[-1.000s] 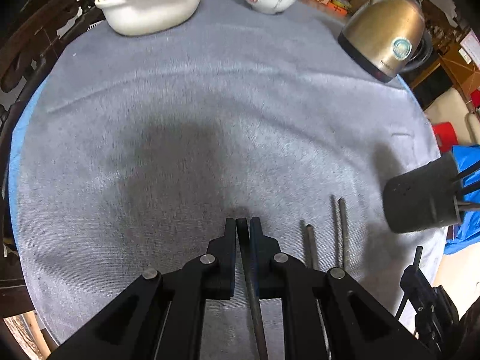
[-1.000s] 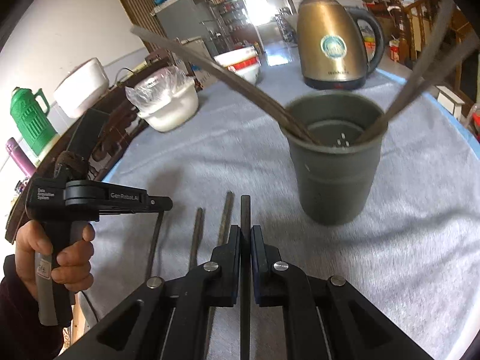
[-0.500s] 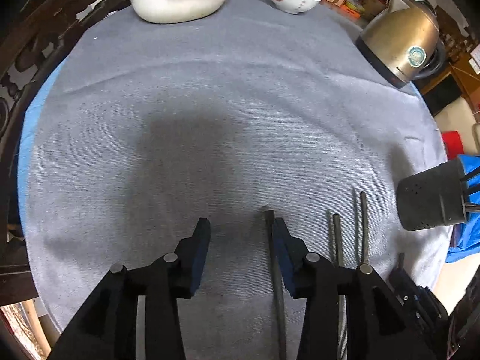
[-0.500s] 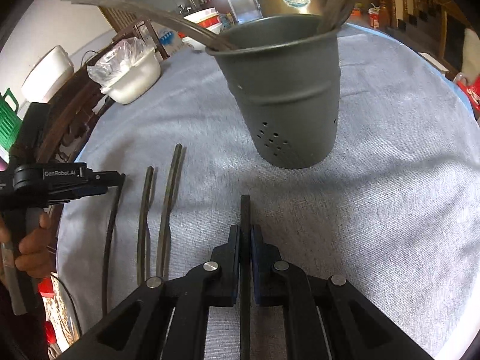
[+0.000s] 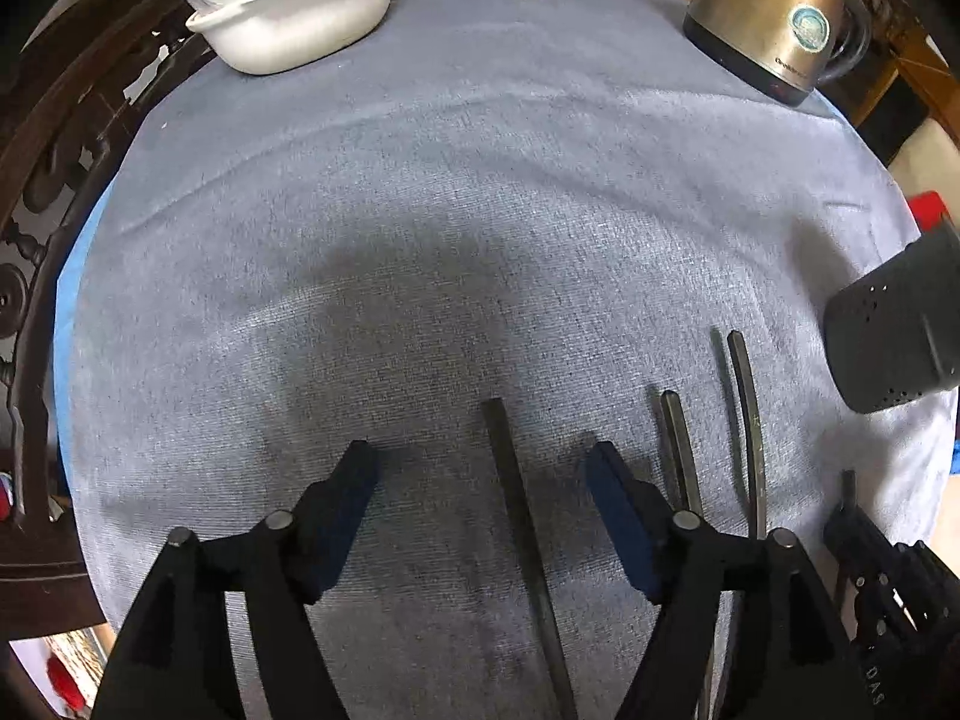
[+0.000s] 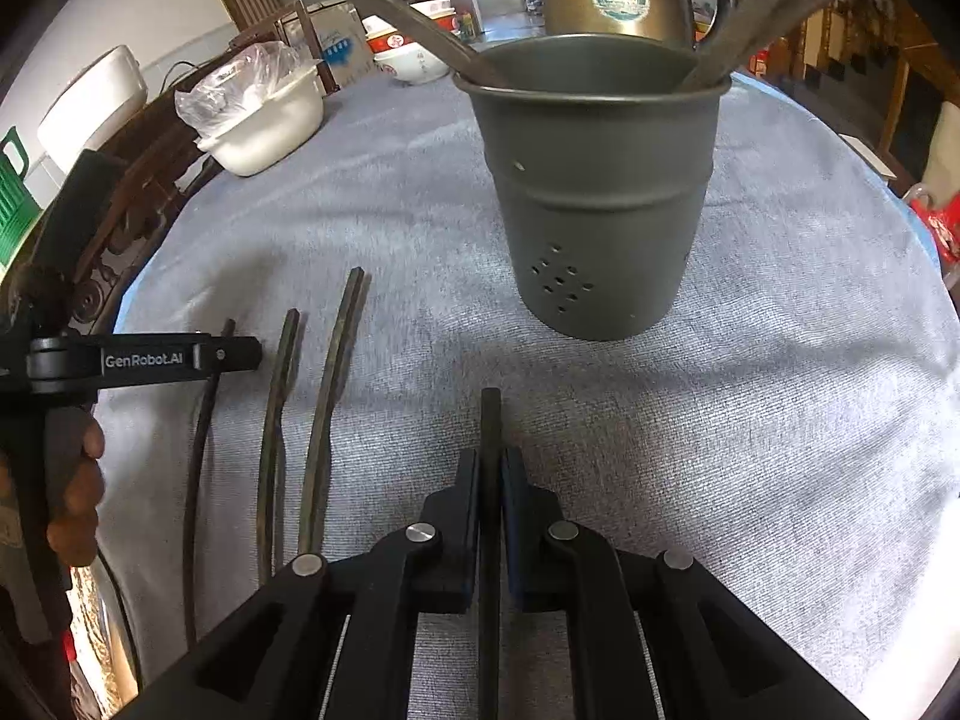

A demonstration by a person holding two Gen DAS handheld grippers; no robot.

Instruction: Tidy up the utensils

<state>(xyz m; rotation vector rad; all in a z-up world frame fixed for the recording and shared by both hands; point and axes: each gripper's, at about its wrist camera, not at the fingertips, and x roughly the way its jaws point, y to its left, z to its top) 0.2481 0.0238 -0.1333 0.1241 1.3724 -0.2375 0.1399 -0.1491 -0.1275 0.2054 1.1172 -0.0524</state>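
Left claw (image 5: 480, 474), its jaws just opened, straddles a chopstick (image 5: 522, 534) lying loose on the tabletop (image 5: 480, 210), while the right claw (image 6: 491, 468) clamps another before the holder (image 6: 594, 192), which has several; three lie near the tabletop's edge.

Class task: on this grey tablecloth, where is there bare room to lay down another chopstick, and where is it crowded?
Free: the wide cloth between the white basin, the kettle and the left gripper; also the cloth right of the grey holder. Crowded: the row of chopsticks left of the holder.
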